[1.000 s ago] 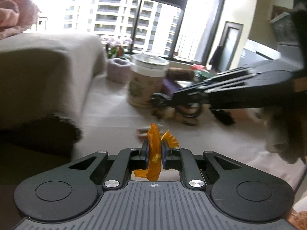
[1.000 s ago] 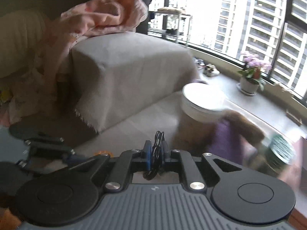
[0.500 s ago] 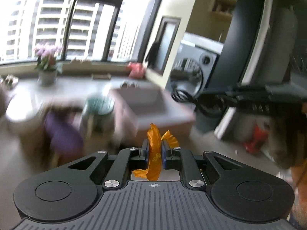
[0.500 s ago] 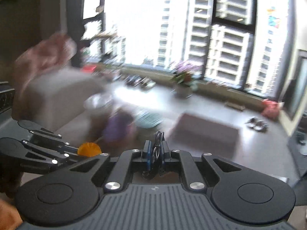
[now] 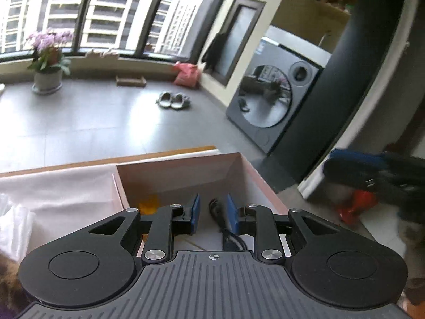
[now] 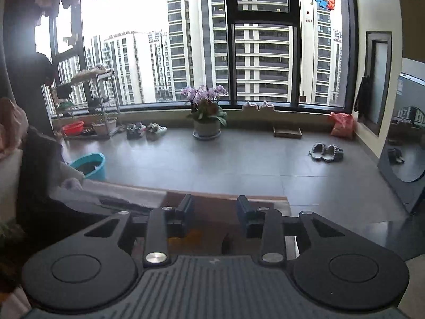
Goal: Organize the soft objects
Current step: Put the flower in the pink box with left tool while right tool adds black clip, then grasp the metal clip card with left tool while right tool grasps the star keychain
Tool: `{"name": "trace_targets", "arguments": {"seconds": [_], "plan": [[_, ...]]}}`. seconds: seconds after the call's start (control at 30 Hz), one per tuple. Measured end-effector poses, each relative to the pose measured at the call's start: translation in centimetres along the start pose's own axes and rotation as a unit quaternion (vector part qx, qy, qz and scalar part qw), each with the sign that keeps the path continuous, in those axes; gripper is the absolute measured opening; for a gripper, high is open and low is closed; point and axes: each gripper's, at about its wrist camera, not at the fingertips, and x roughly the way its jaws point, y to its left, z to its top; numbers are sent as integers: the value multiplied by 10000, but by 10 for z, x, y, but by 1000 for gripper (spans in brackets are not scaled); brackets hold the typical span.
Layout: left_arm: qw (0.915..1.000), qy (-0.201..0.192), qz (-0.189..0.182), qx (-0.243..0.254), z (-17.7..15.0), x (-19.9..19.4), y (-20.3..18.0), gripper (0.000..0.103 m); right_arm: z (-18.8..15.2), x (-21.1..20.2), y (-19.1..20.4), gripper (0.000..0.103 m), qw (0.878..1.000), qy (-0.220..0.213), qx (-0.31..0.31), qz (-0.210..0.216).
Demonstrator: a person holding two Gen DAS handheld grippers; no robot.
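Note:
My left gripper (image 5: 213,207) hangs over an open pinkish cardboard box (image 5: 239,164), and its jaws are opening with nothing pressed between the blue pads. An orange soft piece (image 5: 148,204) lies in the box just left of the fingers. A black cord-like loop (image 5: 220,220) shows in the gap, down on the box floor. My right gripper (image 6: 215,210) is above the same box (image 6: 212,214), its jaws also opening and empty. Below it sit the orange piece (image 6: 186,238) and the black loop (image 6: 227,242). The right gripper (image 5: 372,178) appears blurred at the right of the left wrist view.
White cloth (image 5: 53,191) covers the surface left of the box. Beyond lie grey floor tiles, a potted orchid (image 6: 205,117), grey slippers (image 6: 326,152), a pink bag (image 6: 342,125), a teal bucket (image 6: 89,168) and a dark washing machine (image 5: 273,106) at the right.
Both grippers swung from the sofa and jars to above the box. Their jaws parted, so the orange piece left the left gripper and the black loop left the right one.

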Motion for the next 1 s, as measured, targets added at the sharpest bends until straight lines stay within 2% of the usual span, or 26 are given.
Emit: {"name": "trace_targets", "arguments": {"seconds": [0.07, 0.17, 0.27, 0.33, 0.4, 0.47, 0.57, 0.6, 0.67, 0.87, 1.0], "plan": [[9998, -189, -43, 82, -7, -19, 4, 25, -9, 1, 5, 41, 9999, -12, -87, -91], [9983, -478, 118, 322, -34, -66, 5, 25, -27, 0, 19, 51, 9995, -82, -306, -68], [9954, -608, 561, 492, -66, -118, 15, 25, -50, -1, 50, 59, 9982, -168, -584, -12], [9908, -749, 1007, 499, -87, -159, 24, 25, -65, -1, 70, 61, 9972, -255, -698, 15], [9842, -828, 1517, 371, -108, -186, 42, 25, -79, 1, 92, 64, 9962, -313, -799, 148], [9832, -685, 1691, 83, -123, -201, 59, 25, -90, 7, 112, 65, 9957, -192, -809, 412], [9841, -335, 1721, -285, -142, -199, 80, 25, -103, 17, 138, 65, 9939, 214, -609, 899], [9845, -239, 1711, -314, -145, -196, 84, 25, -105, 19, 145, 66, 9937, 268, -576, 928], [9868, -86, 1591, -275, -154, -191, 87, 25, -110, 19, 161, 70, 9941, 157, -754, 769], [9912, 224, 1300, -134, -172, -198, 93, 25, -123, 11, 189, 70, 9874, 281, -1179, 1018], [9934, 363, 1086, 96, -196, -222, 95, 25, -128, 19, 206, 70, 9810, 531, -1423, 1205]]}}
